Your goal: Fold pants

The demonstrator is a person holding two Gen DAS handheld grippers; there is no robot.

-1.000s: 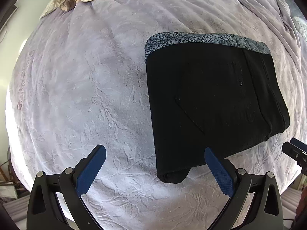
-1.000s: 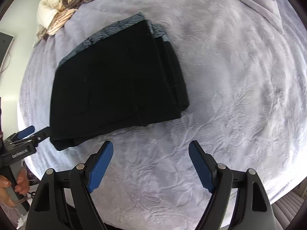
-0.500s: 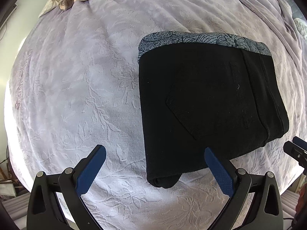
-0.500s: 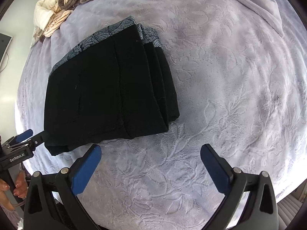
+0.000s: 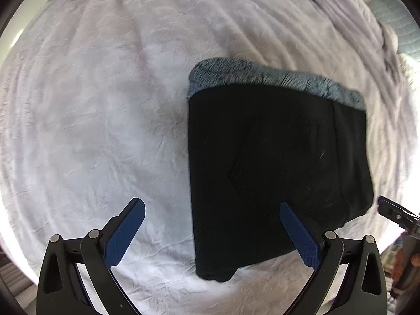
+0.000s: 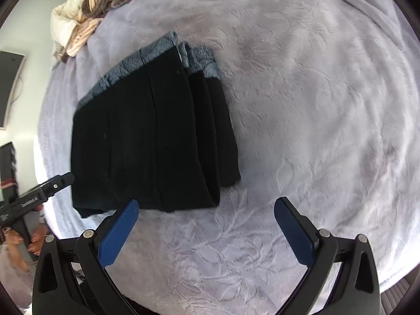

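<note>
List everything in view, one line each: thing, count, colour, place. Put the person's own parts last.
folded pants: one, black with a blue-grey patterned band, lying on the bedspread.
bedspread: one, pale lilac, embossed, under everything.
heap of bedding: one, cream and brown, at the far edge of the bed.
left tongs: one, black with blue pads, open, near the pants' front edge.
right tongs: one, black with blue pads, open, empty.
hand: one, at the left tongs' handle.

Your two views are brightly daylit, with light blowing out to white along the lower left and right rims. Both show motion blur, strongest on the bedspread [image 5: 105, 99] in the left wrist view, where its embossing smears. The pants [image 6: 147, 141] read as near-featureless black. Fisheye curvature bends everything toward dark vignetted corners.
</note>
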